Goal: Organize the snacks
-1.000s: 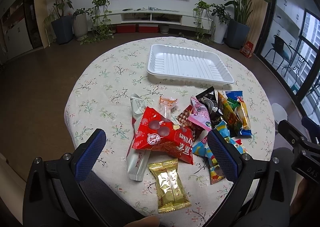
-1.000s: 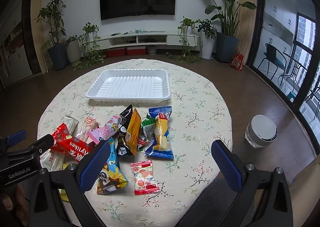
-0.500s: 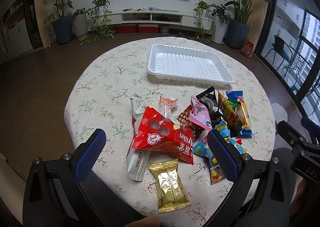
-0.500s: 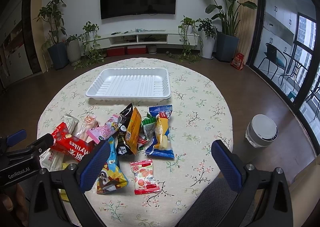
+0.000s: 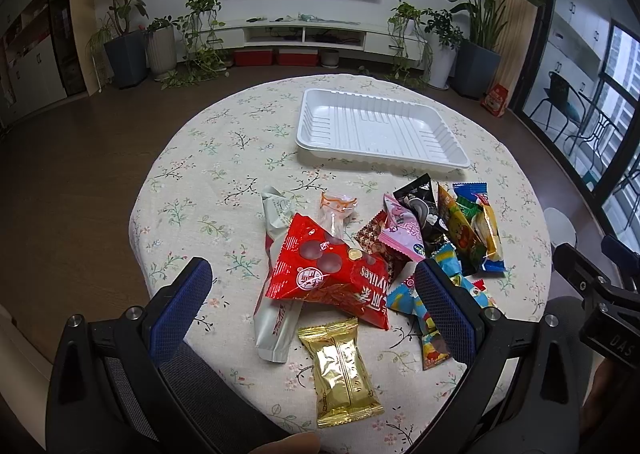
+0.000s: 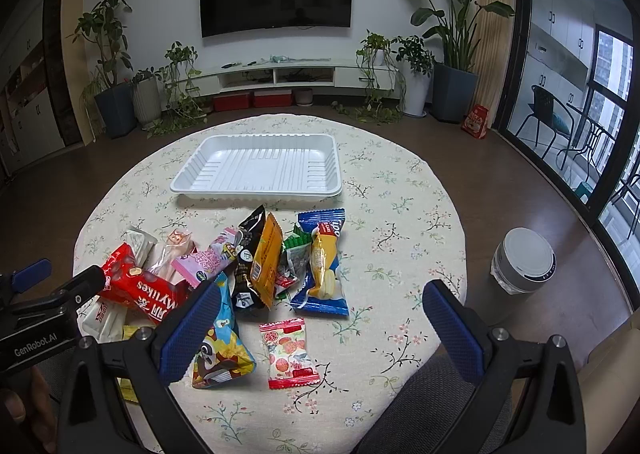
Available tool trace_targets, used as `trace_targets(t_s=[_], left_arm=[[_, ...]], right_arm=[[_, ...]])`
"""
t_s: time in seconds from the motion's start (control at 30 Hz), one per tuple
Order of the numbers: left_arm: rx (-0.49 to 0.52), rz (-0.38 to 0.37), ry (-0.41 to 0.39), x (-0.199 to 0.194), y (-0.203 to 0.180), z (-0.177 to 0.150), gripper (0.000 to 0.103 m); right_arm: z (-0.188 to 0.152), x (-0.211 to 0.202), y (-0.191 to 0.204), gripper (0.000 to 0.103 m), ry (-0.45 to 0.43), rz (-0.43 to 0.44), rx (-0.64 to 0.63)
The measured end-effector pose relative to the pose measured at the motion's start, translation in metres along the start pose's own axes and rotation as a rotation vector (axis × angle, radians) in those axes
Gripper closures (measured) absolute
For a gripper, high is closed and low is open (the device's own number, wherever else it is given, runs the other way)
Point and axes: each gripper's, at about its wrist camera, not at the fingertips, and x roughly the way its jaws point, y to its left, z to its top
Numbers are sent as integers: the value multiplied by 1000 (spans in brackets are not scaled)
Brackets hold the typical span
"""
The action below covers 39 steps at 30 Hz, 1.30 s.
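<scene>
Snacks in crinkly wrappers lie heaped across the centre of a round table with a floral tablecloth [image 5: 208, 158], while the white plastic tray [image 5: 400, 156] meant for them sits bare toward the upper middle of the left wrist frame, well apart from the pile. The left gripper [image 5: 312, 294] hovers low in that frame, its blue-padded jaws spread wide and holding nothing, roughly bracketing a big red bag [image 5: 328, 274] that overlaps a white packet [image 5: 274, 328]; a gold-foil bar [image 5: 340, 366] lies just below it. In the right wrist view, the right gripper [image 6: 320, 328] is likewise wide open and empty, with a small red-and-white sachet [image 6: 289, 352] between its fingers and a blue bag with a yellow biscuit [image 6: 322, 266] above it. These packs look light, soft and slippery, some puffed with air, so a firm squeeze could crush what is inside. The safest hold appears to be a crimped end seal or a flat edge, taking loose, uncovered pieces first.
</scene>
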Motion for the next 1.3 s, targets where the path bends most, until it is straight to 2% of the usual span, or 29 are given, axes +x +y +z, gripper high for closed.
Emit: trace_targets(t_s=[1.3], left_arm=[[-2, 0, 0, 0, 1, -1, 0]], right_arm=[[-2, 2, 1, 0, 7, -1, -5]])
